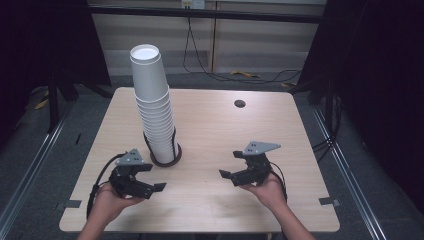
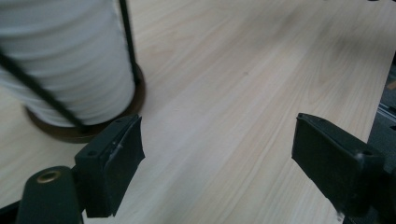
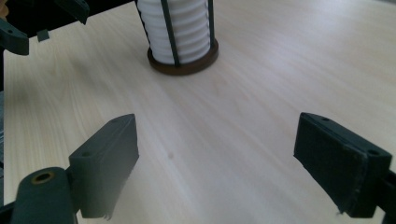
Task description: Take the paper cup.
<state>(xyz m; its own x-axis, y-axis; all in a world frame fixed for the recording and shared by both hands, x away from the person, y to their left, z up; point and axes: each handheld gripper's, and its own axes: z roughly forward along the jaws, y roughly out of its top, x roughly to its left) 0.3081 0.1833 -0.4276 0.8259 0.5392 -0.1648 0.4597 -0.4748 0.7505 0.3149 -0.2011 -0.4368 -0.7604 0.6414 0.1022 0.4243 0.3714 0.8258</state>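
Item one: my left hand-held gripper (image 1: 159, 187), held low over the near left part of the surface (image 1: 225, 135). Its jaws stand wide apart with nothing between them, only bare wood showing through the gap in the left gripper view.

Item two: my right hand-held gripper (image 1: 226, 174), held over the near right part of the surface, well apart from the left one. Its jaws are likewise spread, with nothing held.

Item three: a tall stack of white paper cups (image 1: 152, 107), leaning slightly, standing in a holder with a dark round base (image 1: 167, 161) and thin black upright rods. I see it just beyond and beside my left hand-held gripper, untouched, and farther off, ahead and to the left, from my right one.
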